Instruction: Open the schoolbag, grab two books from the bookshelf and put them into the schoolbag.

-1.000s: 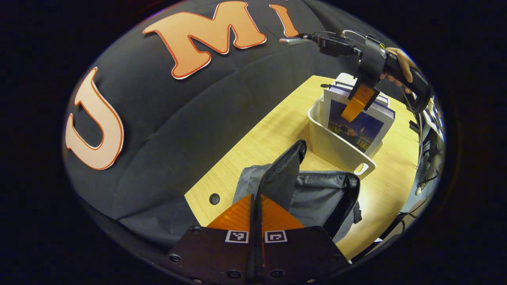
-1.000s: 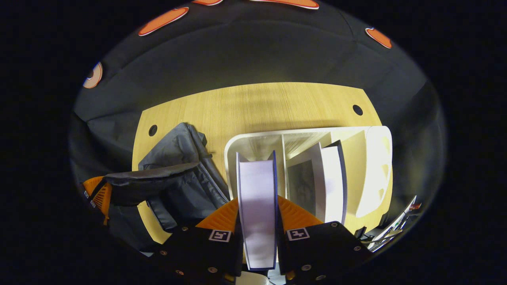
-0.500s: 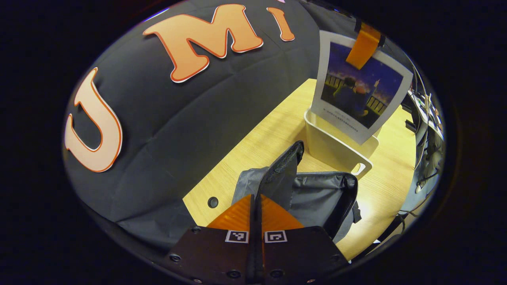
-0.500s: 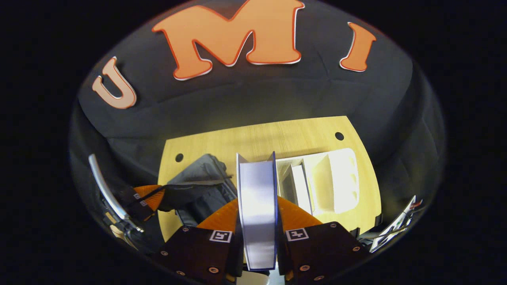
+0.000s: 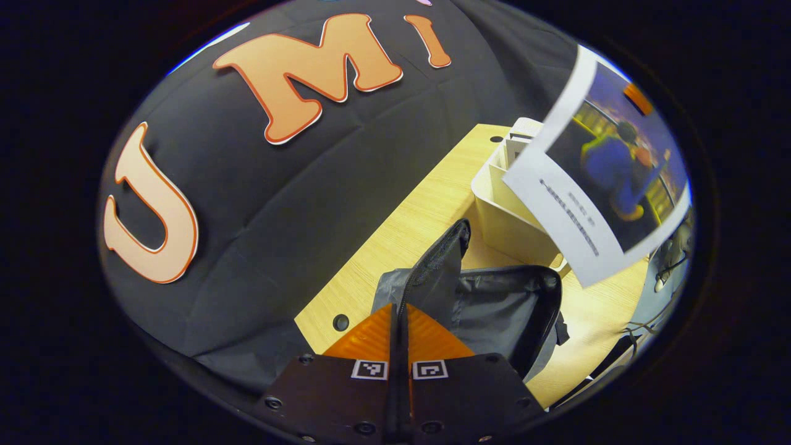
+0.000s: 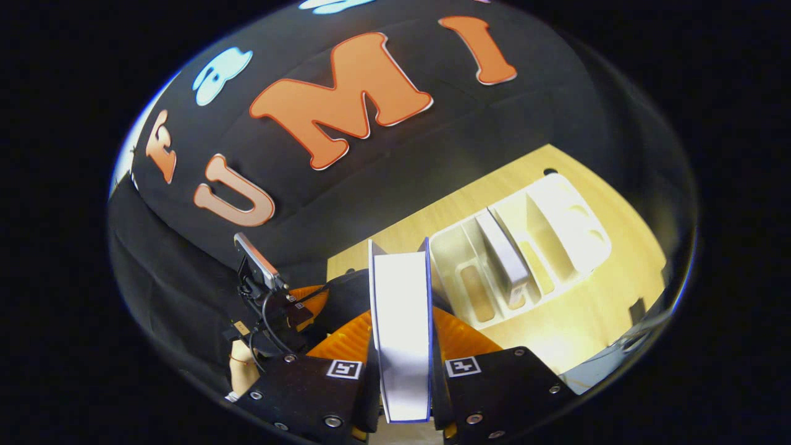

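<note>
Right claw (image 6: 400, 337), clamped on the book (image 6: 400, 334), has lifted it clear of the shelf (image 6: 525, 247) and now swings it above the bag (image 5: 494, 309), whose flap the clenched left claw (image 5: 398, 334) still holds open; insertion looks next.

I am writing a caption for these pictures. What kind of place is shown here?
Probably a recording booth set up as a study desk: black cloth wall, wooden table, white bookshelf, and an open schoolbag.

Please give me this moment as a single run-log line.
left claw: shut on schoolbag flap, bag open | right claw: shut on book, lifted out of bookshelf | one book left inside
</note>
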Available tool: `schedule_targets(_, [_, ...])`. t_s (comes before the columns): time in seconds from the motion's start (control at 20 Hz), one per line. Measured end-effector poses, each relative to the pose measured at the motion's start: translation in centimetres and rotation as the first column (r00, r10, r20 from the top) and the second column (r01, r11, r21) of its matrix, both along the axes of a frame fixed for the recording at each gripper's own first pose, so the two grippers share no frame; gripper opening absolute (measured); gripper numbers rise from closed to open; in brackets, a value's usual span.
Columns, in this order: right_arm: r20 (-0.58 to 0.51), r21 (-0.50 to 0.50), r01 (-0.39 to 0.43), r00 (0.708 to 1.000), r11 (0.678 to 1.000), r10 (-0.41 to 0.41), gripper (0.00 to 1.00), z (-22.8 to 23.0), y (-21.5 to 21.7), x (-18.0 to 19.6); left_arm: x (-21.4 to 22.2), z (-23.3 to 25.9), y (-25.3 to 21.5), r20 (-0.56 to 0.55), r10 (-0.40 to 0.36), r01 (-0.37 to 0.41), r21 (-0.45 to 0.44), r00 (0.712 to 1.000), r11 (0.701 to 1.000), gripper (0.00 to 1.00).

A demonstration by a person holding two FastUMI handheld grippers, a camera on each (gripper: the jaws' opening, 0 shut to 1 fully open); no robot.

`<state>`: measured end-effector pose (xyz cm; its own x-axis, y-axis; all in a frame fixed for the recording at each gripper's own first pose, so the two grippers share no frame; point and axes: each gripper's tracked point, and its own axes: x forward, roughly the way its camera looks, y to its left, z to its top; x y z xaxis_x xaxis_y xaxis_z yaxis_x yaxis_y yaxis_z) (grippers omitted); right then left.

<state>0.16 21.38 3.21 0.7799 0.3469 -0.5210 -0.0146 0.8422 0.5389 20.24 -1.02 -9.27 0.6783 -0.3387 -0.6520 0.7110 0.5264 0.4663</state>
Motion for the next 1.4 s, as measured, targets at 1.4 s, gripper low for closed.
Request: schedule_targets(1.4, [-0.209,0.561,0.328,0.945,0.760,-0.253,0.36,-22.3,13.9,12.7,-2.7,0.2,-2.1,-0.010,-0.070,0.070,-0.007,0.998,0.998,0.00])
